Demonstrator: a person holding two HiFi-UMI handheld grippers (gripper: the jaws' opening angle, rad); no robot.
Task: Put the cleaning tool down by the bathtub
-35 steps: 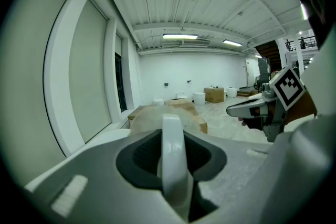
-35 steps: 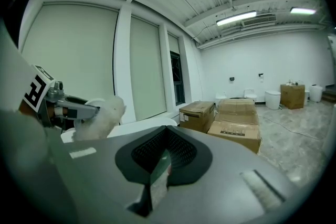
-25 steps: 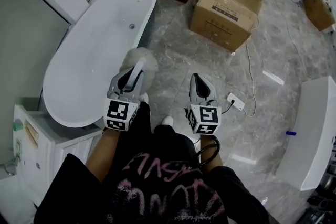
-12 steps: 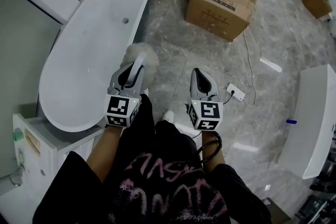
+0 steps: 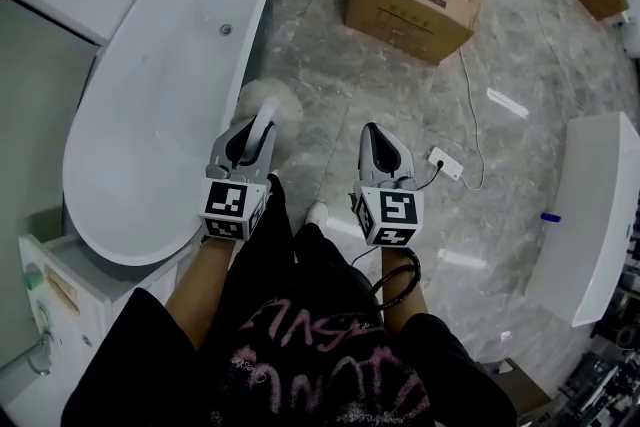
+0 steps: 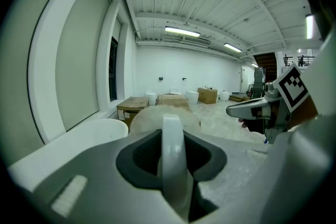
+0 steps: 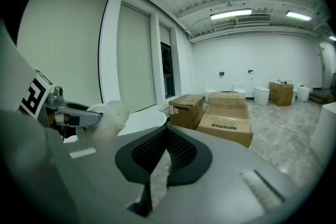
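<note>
The left gripper [image 5: 257,129] is clamped on the tool's white handle [image 5: 265,113]. From above, the fluffy head [image 5: 272,99] sticks out just past the jaw tips, over the floor [image 5: 330,85] beside the tub [image 5: 150,95]. The tub lies to the left of this gripper, its rim close beside the tool.

The left gripper view shows what the head view cannot. The handle [image 6: 172,157] stands upright in the middle of the closed jaws, and the fluffy head [image 6: 149,115] bulges right behind it. The tub's rim [image 6: 79,139] curves off to the left.

The right gripper [image 5: 374,139] is held level with the left one, well apart from it. Its own view shows the jaws [image 7: 161,155] drawn together with nothing between them. Only a thin slit of floor is visible there.

That view also gives a side look at the left gripper [image 7: 73,115] with the fluffy head [image 7: 113,115] in front of the tub [image 7: 142,119]. The boxes [image 7: 223,118] stand ahead.

The head view alone shows a power strip [image 5: 446,164] on the floor, just right of the right gripper.
</note>
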